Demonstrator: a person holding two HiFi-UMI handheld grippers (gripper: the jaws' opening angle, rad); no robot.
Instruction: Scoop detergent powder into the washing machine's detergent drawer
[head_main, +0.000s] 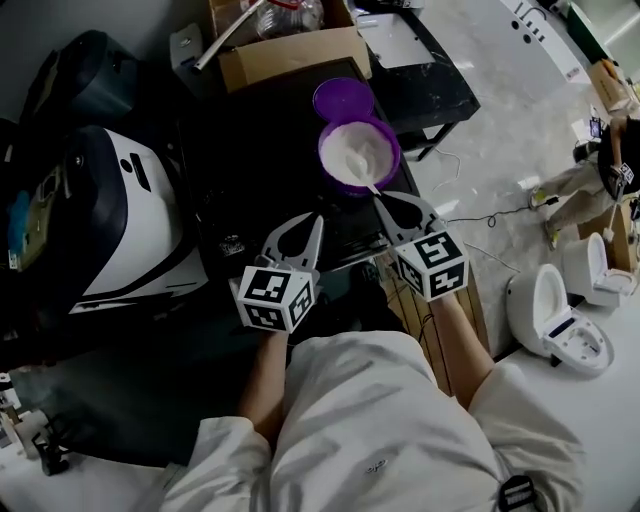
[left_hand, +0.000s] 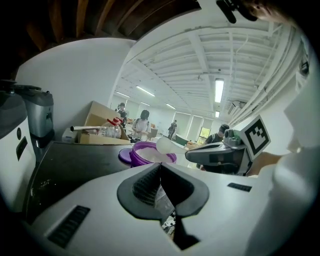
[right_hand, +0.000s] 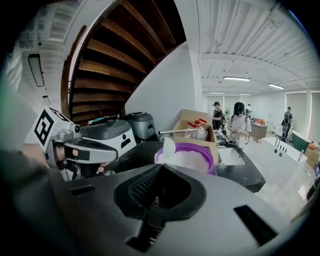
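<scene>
A purple tub full of white detergent powder stands on a black top, with its purple lid just behind it. My right gripper is shut on the handle of a white scoop, whose bowl sits at the tub's near rim, over the powder. In the right gripper view the scoop rises in front of the tub. My left gripper is shut and empty, near the black top's front edge. A white washing machine stands at the left; I cannot make out its drawer.
A cardboard box with bottles and a pipe stands behind the tub. A dark appliance sits at the back left. White toilets and cables lie on the floor to the right. Several people stand far off.
</scene>
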